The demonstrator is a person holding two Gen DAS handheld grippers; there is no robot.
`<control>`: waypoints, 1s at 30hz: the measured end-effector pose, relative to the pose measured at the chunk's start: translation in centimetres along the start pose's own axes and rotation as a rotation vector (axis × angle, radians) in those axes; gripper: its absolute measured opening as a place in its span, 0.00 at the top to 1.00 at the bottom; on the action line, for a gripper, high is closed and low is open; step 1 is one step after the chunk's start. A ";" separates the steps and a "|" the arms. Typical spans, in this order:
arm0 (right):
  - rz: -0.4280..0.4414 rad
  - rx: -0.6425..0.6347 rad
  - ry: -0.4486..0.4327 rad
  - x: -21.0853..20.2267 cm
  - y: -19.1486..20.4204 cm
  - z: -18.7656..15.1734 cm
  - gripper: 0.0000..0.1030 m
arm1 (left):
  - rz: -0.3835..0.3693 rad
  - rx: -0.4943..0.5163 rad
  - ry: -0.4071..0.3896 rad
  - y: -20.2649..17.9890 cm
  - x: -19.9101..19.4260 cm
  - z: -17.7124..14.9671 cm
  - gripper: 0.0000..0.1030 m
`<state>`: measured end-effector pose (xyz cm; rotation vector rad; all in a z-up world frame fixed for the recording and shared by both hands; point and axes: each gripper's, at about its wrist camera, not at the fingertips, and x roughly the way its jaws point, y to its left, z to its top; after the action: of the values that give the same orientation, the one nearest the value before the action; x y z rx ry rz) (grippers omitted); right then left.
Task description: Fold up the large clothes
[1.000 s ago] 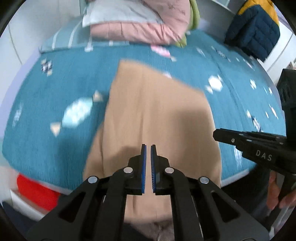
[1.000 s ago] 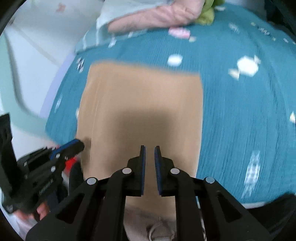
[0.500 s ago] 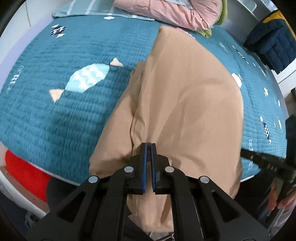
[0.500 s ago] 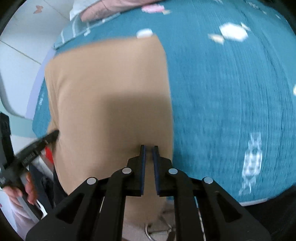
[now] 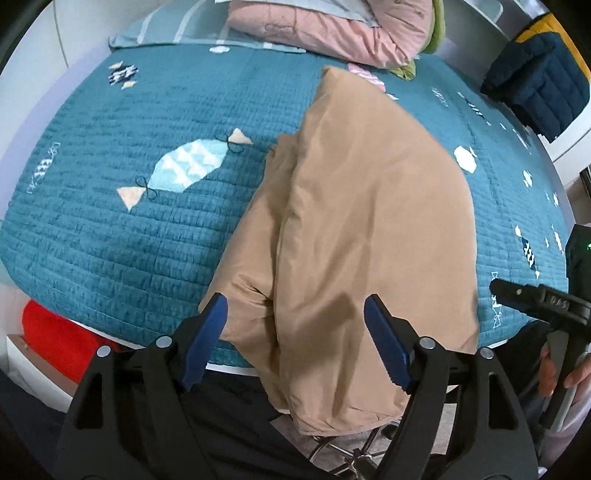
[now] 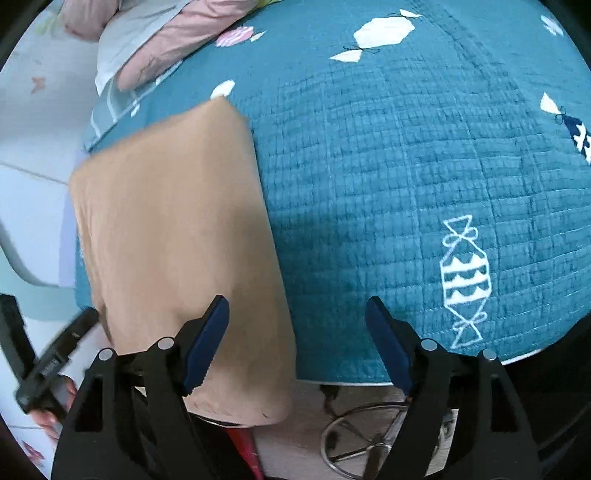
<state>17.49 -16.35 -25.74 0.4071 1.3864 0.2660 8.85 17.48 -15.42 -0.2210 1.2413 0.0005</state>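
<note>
A tan garment (image 5: 365, 229) lies folded lengthwise on the teal quilt (image 5: 147, 221), and its near end hangs over the bed's front edge. My left gripper (image 5: 295, 332) hovers over that near end with its jaws opening wide, the cloth lying loose below them. In the right wrist view the tan garment (image 6: 177, 236) fills the left half. My right gripper (image 6: 297, 328) is also opening, its jaws spanning the garment's right edge and the quilt (image 6: 406, 166); no pad presses the cloth. Each gripper shows at the edge of the other's view.
Pink and pale bedding (image 5: 332, 29) is piled at the head of the bed. A navy and yellow padded jacket (image 5: 535, 81) sits at the far right. Something red (image 5: 55, 339) lies under the bed's front left edge. A metal stool base (image 6: 365, 443) stands on the floor below.
Both grippers were shut on the garment's near end and have let go, jaws now wide. The garment came down flat on the quilt as both hands moved lower.
</note>
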 end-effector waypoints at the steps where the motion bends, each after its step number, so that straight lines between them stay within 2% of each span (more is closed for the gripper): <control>1: 0.010 -0.003 -0.005 -0.1 0.1 0.2 0.21 | -0.009 -0.003 0.000 0.2 0.2 0.1 0.18; 7: 0.106 -0.024 0.038 1.3 1.2 1.3 0.12 | -0.065 -0.039 0.029 2.0 2.2 1.8 0.14; 13: 0.156 -0.024 0.101 4.6 2.6 2.5 0.10 | -0.235 -0.141 0.100 4.6 5.9 3.5 0.07; 16: 0.232 0.039 0.152 6.4 2.0 3.2 0.08 | -0.324 -0.230 0.135 6.0 7.7 3.7 0.05; 18: 0.311 0.125 0.189 7.2 1.0 3.4 0.08 | -0.364 -0.278 0.135 6.5 8.2 3.8 0.05; 21: 0.408 0.198 0.227 7.9 0.3 3.1 0.07 | -0.414 -0.287 0.144 6.6 8.4 3.7 0.05; 23: 0.419 0.208 0.228 8.2 0.5 3.1 0.06 | -0.450 -0.306 0.141 6.7 8.4 3.5 0.05; 26: 0.440 0.205 0.229 8.6 1.4 3.5 0.06 | -0.491 -0.275 0.175 5.8 8.6 3.1 0.05; 30: 0.464 0.220 0.190 9.5 2.1 3.4 0.07 | -0.512 -0.263 0.201 5.0 9.1 3.0 0.05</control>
<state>22.55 -10.96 -32.85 0.9083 1.5012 0.5442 14.01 21.82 -23.84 -0.7784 1.3530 -0.3082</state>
